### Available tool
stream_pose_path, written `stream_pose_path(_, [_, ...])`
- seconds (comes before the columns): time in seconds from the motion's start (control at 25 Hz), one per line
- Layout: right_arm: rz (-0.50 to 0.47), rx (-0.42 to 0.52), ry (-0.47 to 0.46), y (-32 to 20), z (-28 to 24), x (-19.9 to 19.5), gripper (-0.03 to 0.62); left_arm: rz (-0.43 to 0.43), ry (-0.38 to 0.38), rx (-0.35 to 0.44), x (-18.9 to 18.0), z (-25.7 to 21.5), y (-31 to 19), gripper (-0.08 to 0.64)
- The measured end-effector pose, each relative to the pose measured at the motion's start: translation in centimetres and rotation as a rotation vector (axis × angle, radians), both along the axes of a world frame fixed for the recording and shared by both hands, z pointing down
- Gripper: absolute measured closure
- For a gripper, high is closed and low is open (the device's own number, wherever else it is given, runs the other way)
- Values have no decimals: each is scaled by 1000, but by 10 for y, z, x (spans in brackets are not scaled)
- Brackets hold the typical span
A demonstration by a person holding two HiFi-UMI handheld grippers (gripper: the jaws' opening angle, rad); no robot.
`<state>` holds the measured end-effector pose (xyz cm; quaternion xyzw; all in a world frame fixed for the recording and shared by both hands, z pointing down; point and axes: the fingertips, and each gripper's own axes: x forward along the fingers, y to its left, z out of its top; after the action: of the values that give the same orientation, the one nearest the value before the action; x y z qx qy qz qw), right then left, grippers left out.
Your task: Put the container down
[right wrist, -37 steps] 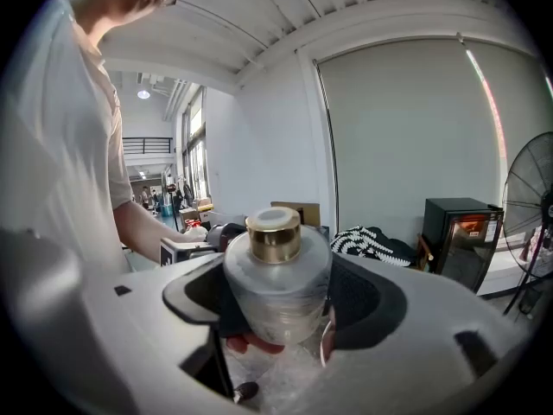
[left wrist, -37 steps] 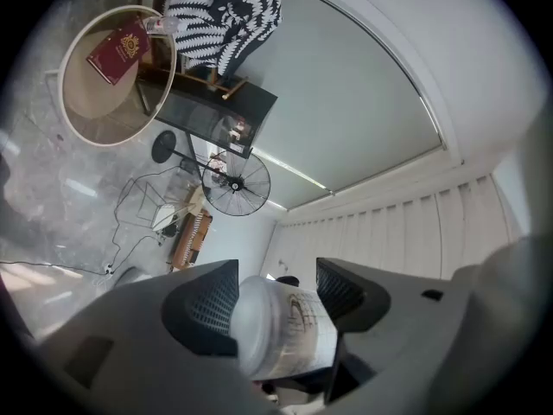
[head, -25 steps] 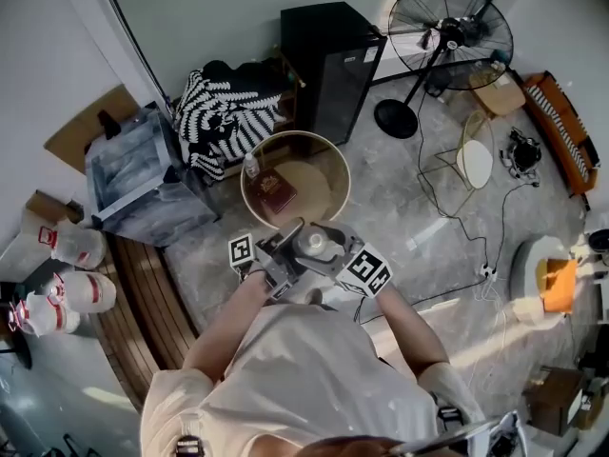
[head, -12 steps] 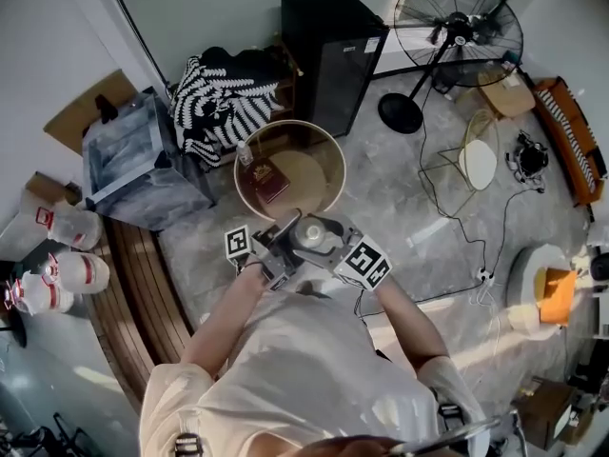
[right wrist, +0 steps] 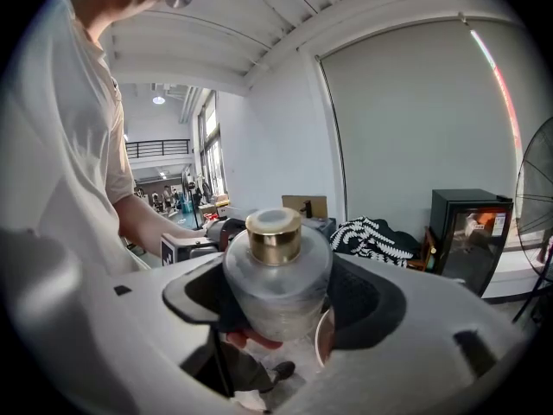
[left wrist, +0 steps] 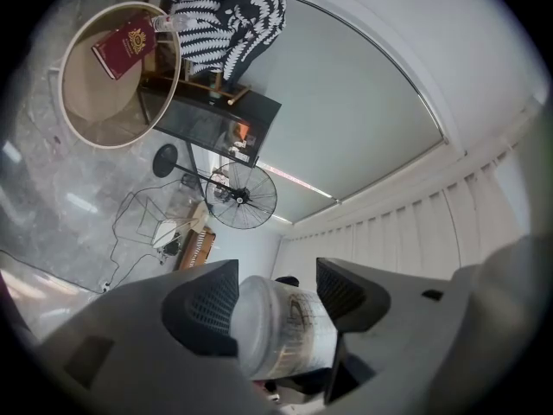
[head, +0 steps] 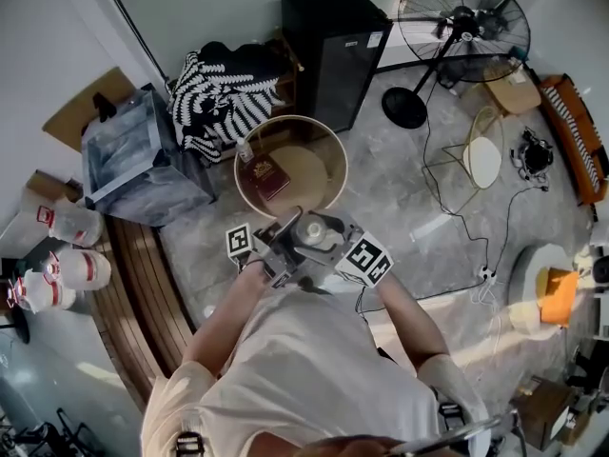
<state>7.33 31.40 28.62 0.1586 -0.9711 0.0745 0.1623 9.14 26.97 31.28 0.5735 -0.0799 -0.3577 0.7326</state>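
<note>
Frosted container pinched between both grippers, close to the chest

The container, gold lid up, sits clamped in the right gripper, both jaws against its sides. The left gripper grips the same container from the other side, its jaws closed on the lower body. From the head view it hangs in front of the person's shirt, short of the round table. A red book lies on the table. Beyond it are a striped cloth, a black cabinet and a standing fan.
</note>
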Motion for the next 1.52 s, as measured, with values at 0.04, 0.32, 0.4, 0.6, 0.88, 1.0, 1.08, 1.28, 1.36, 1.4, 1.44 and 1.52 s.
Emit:
stream_pose_path(0.04, [0, -2, 2, -3, 2, -2, 258, 2, 2, -2, -2, 1, -3, 293])
stream_pose_path(0.32, [24, -12, 7, -36, 9, -18, 258, 36, -1, -17, -16, 11, -35, 293])
stream_pose_path(0.4, [36, -13, 7, -49, 10, -25, 258, 53, -7, -16, -23, 11, -48, 293])
stream_pose_path(0.6, [53, -14, 21, -86, 13, -44, 258, 73, -18, 1, -41, 10, -87, 293])
stream_pose_path(0.88, [105, -8, 30, -136, 10, -71, 258, 114, 0, 21, -62, 13, -136, 293])
stream_pose_path(1.0, [138, -16, 34, -156, 13, -78, 258, 142, 14, 6, -69, 14, -154, 293])
stream_pose_path(1.08, [163, -14, 39, -169, 15, -83, 258, 160, 17, 8, -75, 15, -166, 293])
stream_pose_path(1.28, [219, -37, 53, -193, 23, -94, 258, 212, 18, 0, -84, 20, -190, 293])
stream_pose_path(1.36, [236, -50, 53, -204, 26, -98, 258, 234, 16, -9, -88, 24, -200, 293])
stream_pose_path(1.4, [246, -56, 53, -209, 28, -101, 258, 244, 12, -14, -90, 27, -205, 293])
stream_pose_path(1.44, [258, -60, 54, -214, 29, -103, 258, 256, 9, -17, -91, 29, -209, 293])
stream_pose_path(1.52, [283, -64, 55, -222, 31, -106, 258, 278, 8, -19, -94, 31, -216, 293])
